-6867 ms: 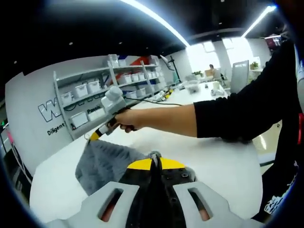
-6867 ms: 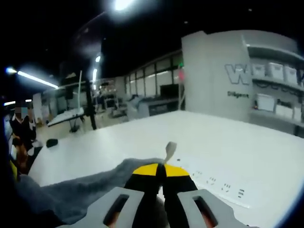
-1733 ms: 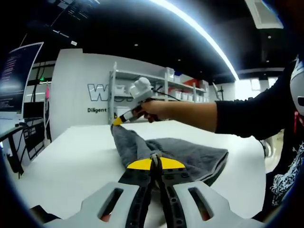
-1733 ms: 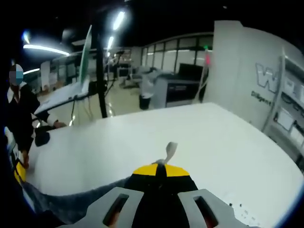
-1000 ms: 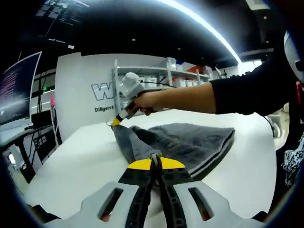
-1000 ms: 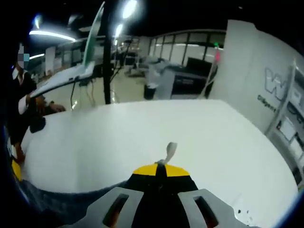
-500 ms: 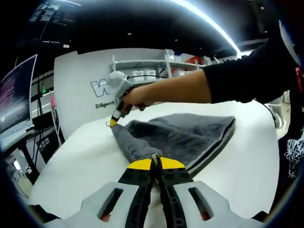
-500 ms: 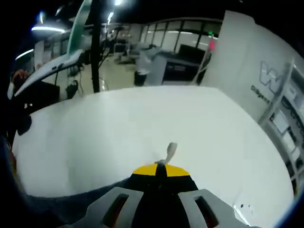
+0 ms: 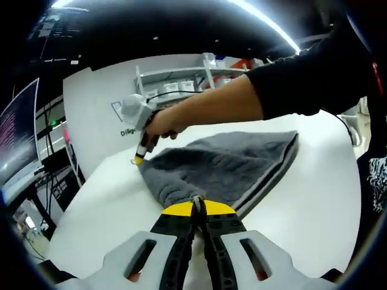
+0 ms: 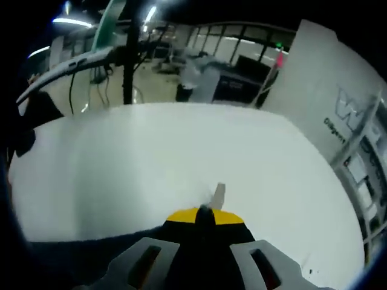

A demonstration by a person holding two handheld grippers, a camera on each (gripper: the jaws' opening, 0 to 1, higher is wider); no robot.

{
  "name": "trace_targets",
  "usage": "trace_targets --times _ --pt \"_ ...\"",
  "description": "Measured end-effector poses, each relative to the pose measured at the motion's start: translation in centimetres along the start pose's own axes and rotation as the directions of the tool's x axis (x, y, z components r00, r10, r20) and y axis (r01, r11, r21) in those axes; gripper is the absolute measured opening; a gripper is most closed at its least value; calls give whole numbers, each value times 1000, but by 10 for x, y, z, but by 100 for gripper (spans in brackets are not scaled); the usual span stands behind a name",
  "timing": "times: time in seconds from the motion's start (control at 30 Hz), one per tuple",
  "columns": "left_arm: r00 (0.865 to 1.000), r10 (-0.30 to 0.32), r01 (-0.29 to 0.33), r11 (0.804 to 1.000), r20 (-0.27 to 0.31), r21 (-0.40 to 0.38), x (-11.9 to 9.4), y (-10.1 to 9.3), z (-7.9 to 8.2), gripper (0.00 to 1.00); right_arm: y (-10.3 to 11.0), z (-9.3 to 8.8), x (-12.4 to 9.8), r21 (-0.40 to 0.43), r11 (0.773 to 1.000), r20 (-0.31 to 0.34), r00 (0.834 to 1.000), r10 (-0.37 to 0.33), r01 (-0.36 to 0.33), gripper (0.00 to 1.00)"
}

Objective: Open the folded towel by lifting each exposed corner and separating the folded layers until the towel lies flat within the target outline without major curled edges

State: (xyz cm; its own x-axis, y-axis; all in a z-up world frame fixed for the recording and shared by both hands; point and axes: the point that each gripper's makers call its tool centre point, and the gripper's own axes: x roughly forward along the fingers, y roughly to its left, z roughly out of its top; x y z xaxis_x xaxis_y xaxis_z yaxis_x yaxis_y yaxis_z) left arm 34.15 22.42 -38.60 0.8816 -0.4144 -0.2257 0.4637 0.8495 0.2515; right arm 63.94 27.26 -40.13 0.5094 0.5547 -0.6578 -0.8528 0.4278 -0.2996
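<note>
the grey terry towel (image 9: 224, 169) lies spread on the white table (image 9: 314, 205), its thick folded edge showing at the right. the left gripper (image 9: 197, 206), yellow-tipped, has its jaws pressed together on the towel's near corner. the right gripper (image 9: 139, 158), held in a hand (image 9: 164, 122) at the far left, pinches the far corner; in the right gripper view its own jaws (image 10: 204, 214) are clamped on dark cloth with a small white tag (image 10: 218, 194) sticking out.

Grey towel (image 9: 224, 172), still folded w/ layered edge, flat on white table (image 9: 314, 199).
</note>
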Motion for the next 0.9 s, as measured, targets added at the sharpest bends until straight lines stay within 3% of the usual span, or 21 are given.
trace_targets --times 0.1,0.2,0.73,0.9 --pt "997 -34 34 999 -66 -1 2 -2 -14 3 9 -2 3 -12 1000 -1 1000 18 -18 17" --pt "996 -39 39 999 -76 4 2 0 -17 4 12 -5 7 -62 998 -7 1000 6 -6 21" --pt "993 -73 71 997 -96 -25 1 3 -24 4 13 -5 5 -48 999 14 1000 -13 13 23" --pt "994 -54 52 998 -94 -30 0 7 -24 11 18 -2 4 -84 996 30 999 13 -10 26"
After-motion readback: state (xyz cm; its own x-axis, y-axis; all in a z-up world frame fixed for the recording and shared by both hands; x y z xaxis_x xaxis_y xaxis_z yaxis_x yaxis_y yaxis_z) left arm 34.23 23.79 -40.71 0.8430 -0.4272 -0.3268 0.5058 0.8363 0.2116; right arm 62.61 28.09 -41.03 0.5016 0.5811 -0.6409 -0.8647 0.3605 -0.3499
